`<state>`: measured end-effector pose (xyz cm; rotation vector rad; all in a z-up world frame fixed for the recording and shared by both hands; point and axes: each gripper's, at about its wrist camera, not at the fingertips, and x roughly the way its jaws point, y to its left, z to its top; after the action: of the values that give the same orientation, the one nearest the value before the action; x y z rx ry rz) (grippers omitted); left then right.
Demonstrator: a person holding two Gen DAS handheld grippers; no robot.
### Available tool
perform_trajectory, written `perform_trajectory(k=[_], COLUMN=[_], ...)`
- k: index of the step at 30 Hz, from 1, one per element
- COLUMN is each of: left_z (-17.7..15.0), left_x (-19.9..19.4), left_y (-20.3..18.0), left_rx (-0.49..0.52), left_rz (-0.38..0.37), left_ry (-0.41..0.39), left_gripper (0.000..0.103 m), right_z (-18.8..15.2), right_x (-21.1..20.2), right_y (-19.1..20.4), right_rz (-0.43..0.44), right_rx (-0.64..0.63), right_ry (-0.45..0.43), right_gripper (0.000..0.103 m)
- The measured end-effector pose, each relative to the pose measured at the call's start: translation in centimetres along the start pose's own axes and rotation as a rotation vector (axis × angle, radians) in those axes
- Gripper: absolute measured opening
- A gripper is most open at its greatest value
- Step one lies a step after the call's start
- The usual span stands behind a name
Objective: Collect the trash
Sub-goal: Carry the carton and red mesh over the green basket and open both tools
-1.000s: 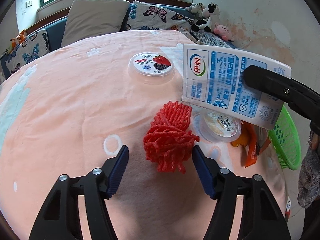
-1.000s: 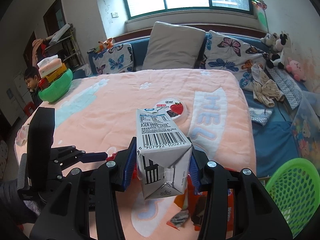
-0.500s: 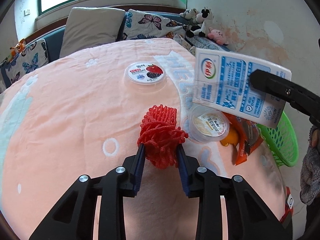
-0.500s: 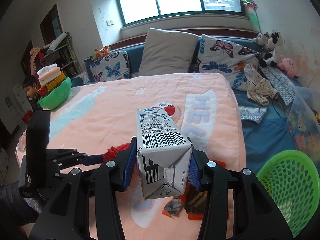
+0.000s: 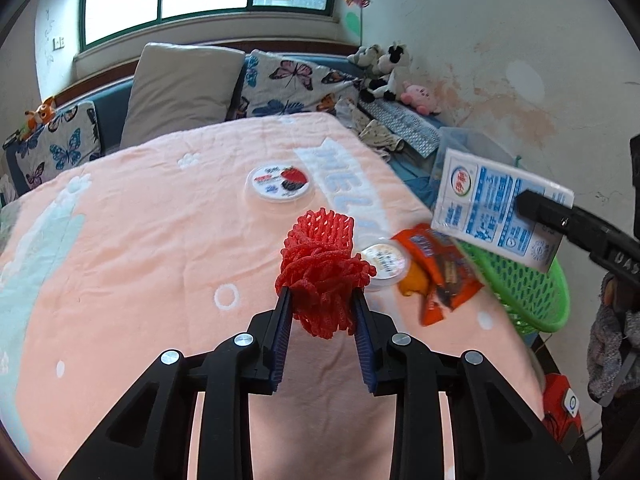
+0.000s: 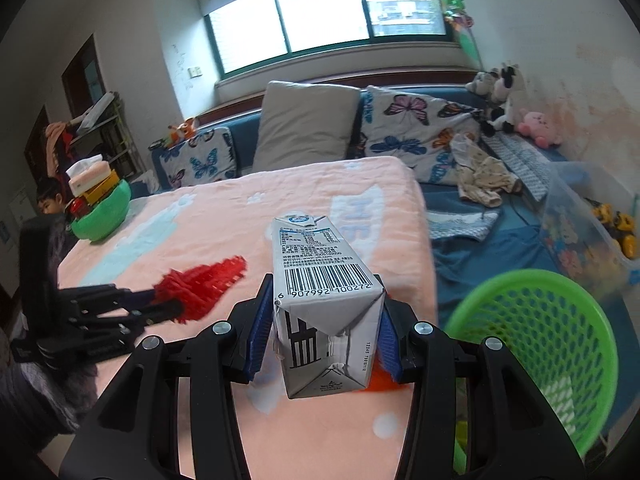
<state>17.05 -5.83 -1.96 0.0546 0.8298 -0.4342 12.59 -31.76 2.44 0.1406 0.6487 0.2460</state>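
Foam net [image 5: 320, 280], red, soft mesh sleeve, sits pinched in the left claw [image 5: 322, 308], jaws closed on its lower bunched end; the rest flops up and forward, clear of the blanket [image 5: 132, 264]. Judging by looks: near weightless, squashy, springs back, not slippery on the ribbed pads. Grip at the bunch is fine; a hold on the loose open end would likely just stretch it.

Milk carton [image 6: 326, 300] is clamped in the right claw [image 6: 324, 344], jaws closed on its two side walls near the folded bottom, barcode face up, top pointing away. Walls look slightly dented, so probably empty: light, thin card, crushes easily, smooth coated skin. Hold low near the folded base where it's stiffest; squeezing mid-panel risks collapse and slip.

Green basket [image 6: 560, 344] stands just right of the carton, past the bed edge, lower than the blanket, opening up. In the left view the carton hangs over its rim.

Still on the blanket: orange wrapper [image 5: 444, 268] near the edge, a small sealed cup [image 5: 384, 266] touching it, partly hidden behind the net, and farther out a yogurt cup with a strawberry lid [image 5: 280, 184]. Wrapper: thin film, slick, pinch an edge. Cups: rigid rim, take across the rim.
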Motion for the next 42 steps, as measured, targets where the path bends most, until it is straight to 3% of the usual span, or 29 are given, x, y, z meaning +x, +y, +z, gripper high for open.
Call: perform_trajectory(k=[11,22,26,29,42], left_z=[0.9,2.5,3.0,3.3,3.7], left_x=[-1.0,2.4,3.6,4.3,8.8], left_y=[-5.5,-13.0,-15.1,-16.9,-22.6], left_rx=[0.07,0.156,0.179,0.199,0.25], left_rz=[-0.071,-0.142,-0.163,-0.173,-0.202], left_ry=[-0.023,0.024,0.042,0.054,0.13], left_gripper=[0.029,0.029,0.029,0.029,0.031], right_z=[-3.4,-7.3,-8.7,-9.6,-10.8], right_x=[-4.7,-5.8,-5.3,-4.9,-6.4], right_y=[-5.3,-12.8,-14.4,-15.2,-15.8], right_rz=[-0.136,-0.326,-0.343,-0.35,-0.348], right_rx=[0.08,0.152,0.188,0.21,0.212], right_ry=[-0.008,0.069,0.104,0.122,0.112], right_gripper=[0.047,0.047,0.048,0.055,0.069])
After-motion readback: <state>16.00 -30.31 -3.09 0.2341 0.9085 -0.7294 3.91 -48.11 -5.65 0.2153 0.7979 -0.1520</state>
